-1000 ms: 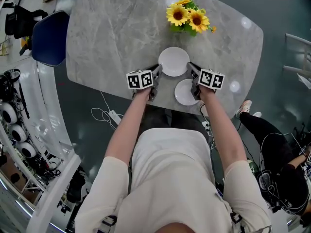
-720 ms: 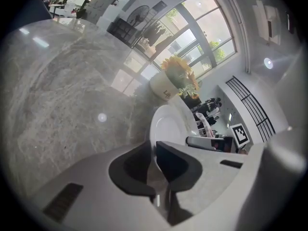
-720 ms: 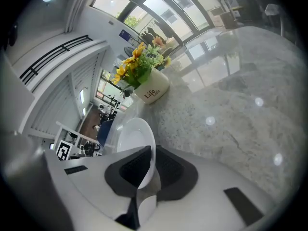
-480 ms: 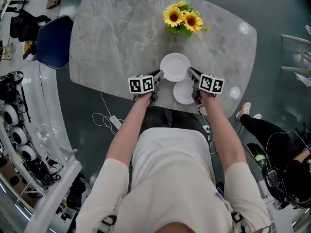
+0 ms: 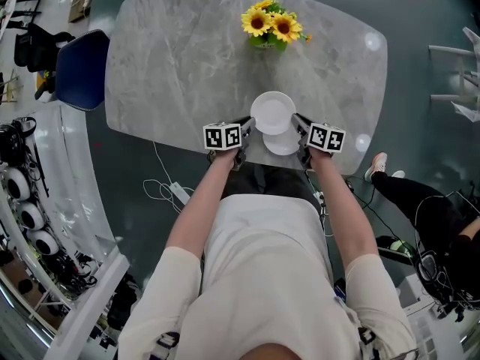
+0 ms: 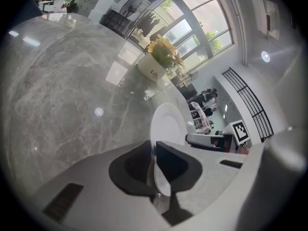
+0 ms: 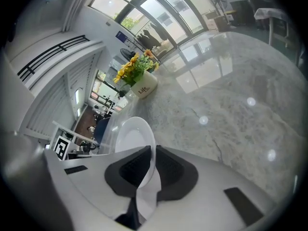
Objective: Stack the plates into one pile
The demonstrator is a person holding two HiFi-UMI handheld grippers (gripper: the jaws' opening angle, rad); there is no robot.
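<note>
Both hand-held grippers are clamped on the same white plate (image 5: 273, 111). The left hand-held gripper (image 5: 241, 126) pinches its left rim and the right hand-held gripper (image 5: 300, 128) its right rim, with the jaws nearly together on the thin edge. The plate hangs just above the grey marbled desk (image 5: 172, 58) and overlaps the second white plate (image 5: 283, 145), which lies flat near the desk's front edge.

The plate looks like glazed ceramic: stiff, fairly light, smooth enough to slip, and likely to chip if it meets the lower plate hard. The rim is the only real hold, and opposite grips keep it level. It is best set down gently and centred.

The white pot (image 6: 153, 70) of sunflowers carries a short dark word that looks like "Life". The marker cubes show only black-and-white squares, and no brand is visible on the plates.
</note>
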